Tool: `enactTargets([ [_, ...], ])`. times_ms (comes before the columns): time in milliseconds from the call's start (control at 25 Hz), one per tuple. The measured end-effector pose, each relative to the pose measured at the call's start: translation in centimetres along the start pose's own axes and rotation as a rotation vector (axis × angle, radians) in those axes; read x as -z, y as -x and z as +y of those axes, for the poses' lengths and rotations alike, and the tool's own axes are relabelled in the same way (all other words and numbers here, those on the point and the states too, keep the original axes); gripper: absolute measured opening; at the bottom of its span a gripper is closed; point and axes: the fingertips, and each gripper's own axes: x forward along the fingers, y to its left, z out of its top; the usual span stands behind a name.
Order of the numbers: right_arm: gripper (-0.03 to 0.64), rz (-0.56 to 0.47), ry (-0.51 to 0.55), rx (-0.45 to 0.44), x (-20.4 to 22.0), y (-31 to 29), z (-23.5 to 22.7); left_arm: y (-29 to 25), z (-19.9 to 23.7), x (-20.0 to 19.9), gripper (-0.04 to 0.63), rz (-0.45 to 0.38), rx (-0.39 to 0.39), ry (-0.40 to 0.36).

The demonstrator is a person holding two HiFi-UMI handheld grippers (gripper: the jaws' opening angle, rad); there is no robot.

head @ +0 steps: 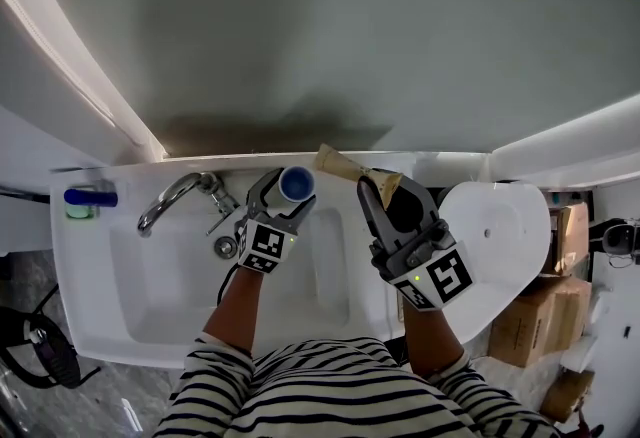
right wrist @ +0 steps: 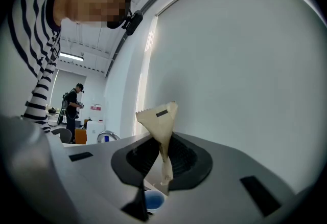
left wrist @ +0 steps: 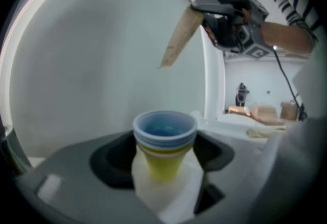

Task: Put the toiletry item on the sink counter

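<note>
A stack of cups (head: 296, 184), blue over yellow, stands upright between the wide-set jaws of my left gripper (head: 290, 190) at the back rim of the white sink counter (head: 130, 171). In the left gripper view the cup stack (left wrist: 164, 141) fills the gap and its rim touches both pads, with my left gripper (left wrist: 164, 161) around it. My right gripper (head: 384, 186) is shut on a tan paper packet (head: 340, 164) that sticks out toward the wall. The packet (right wrist: 161, 126) rises from the nearly closed jaws of the right gripper (right wrist: 162, 169), with the blue cup (right wrist: 153, 200) below.
A chrome faucet (head: 175, 196) and drain (head: 226, 247) sit in the basin (head: 150, 296). A blue-topped item (head: 90, 197) rests on the counter's left corner. A white rounded surface (head: 500, 236) lies to the right, cardboard boxes (head: 545, 316) beyond. The wall is close ahead.
</note>
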Motion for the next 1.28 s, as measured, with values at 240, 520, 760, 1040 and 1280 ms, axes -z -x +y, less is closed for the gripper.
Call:
enactTargets([
  [240,0.048,-0.006,-0.005,-0.001,-0.1,0.0,0.1,-0.2,-0.3,0.4,0.351,0.024,0.019,-0.012],
  [520,0.048,-0.01,-0.008,0.007,0.1,0.1,0.0,-0.5,0.0,0.9,0.356,0.031,0.02,-0.016],
  [760,0.048,-0.013,-0.01,0.012,0.1,0.1,0.0,-0.5,0.3,1.1,0.357,0.034,0.012,-0.034],
  [1040,0.048,-0.014,-0.019,0.014,0.1,0.1,-0.1,-0.7,0.0,1.3,0.404,0.051,0.03,-0.061],
  [1280,0.048,-0.032,-0.019,0.015,-0.7,0.6,-0.1,0.3,0.0,-0.7,0.413,0.009,0.009,-0.061],
])
